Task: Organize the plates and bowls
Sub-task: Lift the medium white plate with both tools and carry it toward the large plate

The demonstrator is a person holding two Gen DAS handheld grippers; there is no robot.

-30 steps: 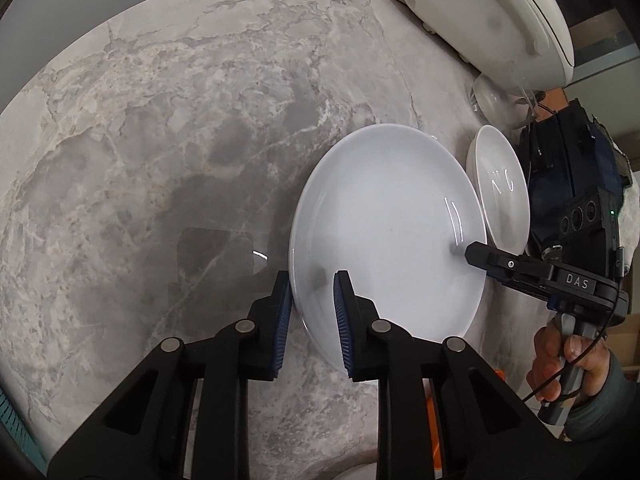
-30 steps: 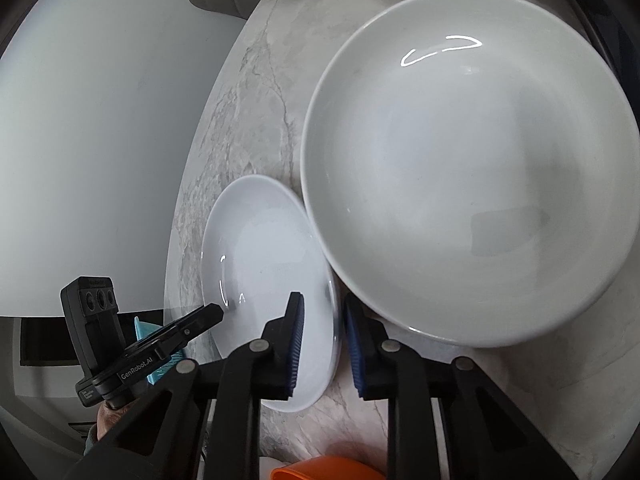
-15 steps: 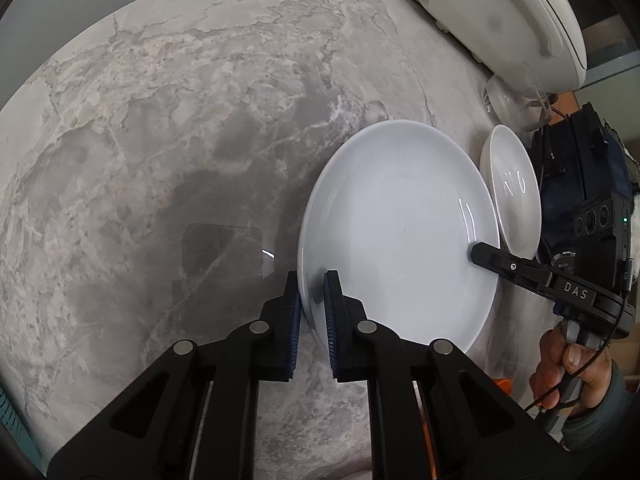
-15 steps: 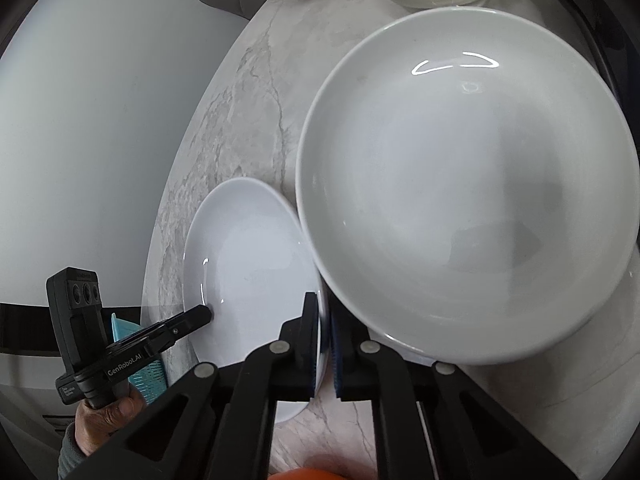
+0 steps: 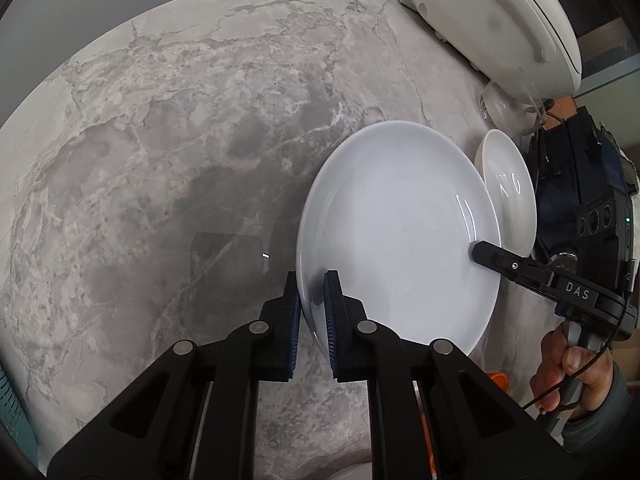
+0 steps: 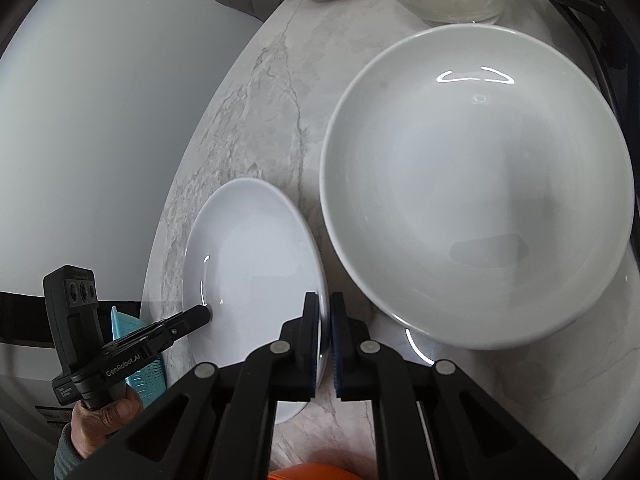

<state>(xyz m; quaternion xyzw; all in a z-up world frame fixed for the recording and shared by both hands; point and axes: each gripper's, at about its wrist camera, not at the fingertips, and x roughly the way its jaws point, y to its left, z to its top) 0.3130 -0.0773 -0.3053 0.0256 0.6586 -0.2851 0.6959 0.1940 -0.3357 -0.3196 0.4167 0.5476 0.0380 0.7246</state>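
Both black two-finger grippers, left gripper (image 5: 312,280) and right gripper (image 6: 325,304), clamp opposite rims of a round white plate (image 5: 396,236) on the grey marble desk (image 5: 180,152). Only the right-wrist view fully shows the deep white bowl (image 6: 476,184) just beside it.

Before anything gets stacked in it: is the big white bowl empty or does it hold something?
Empty. The right wrist view shows the big white bowl's bare glossy inside, with only light reflections.
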